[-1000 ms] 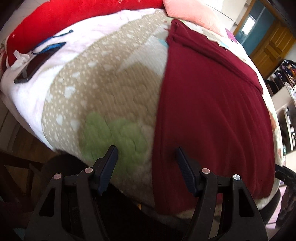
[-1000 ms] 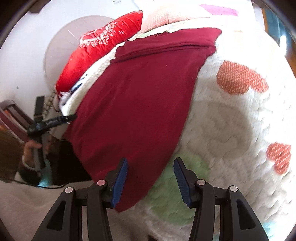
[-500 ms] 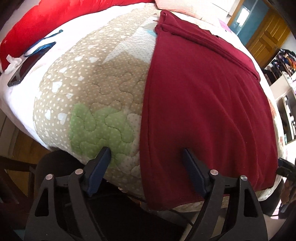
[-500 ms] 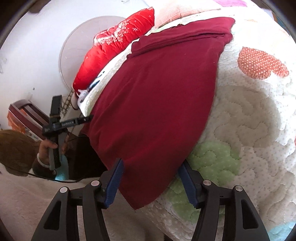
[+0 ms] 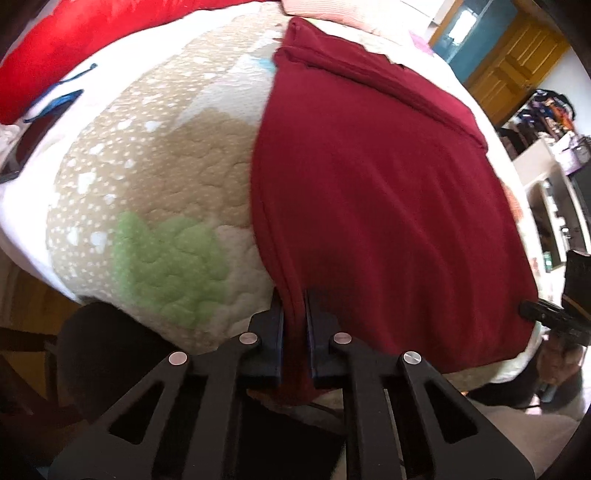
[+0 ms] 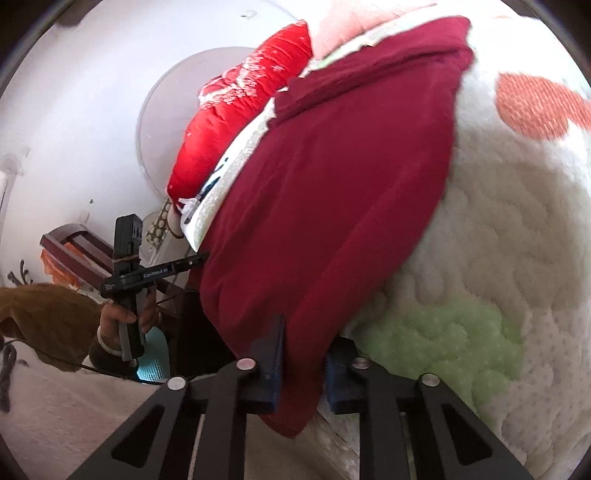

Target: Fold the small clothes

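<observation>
A dark red garment lies spread flat on a quilted bedspread, its near hem hanging over the bed's front edge. My left gripper is shut on the garment's near left corner. In the right wrist view the same garment runs away from me, and my right gripper is shut on its near right corner; the cloth bunches between the blue pads. The left gripper also shows in the right wrist view, held in a hand.
A bright red pillow and a pink one lie at the bed's far end. A phone and blue cord sit at the left edge. A round white fan stands by the wall. Wooden doors are at the far right.
Both grippers moved in on the garment's near corners and closed on the cloth; a second ago both were open just above it.
</observation>
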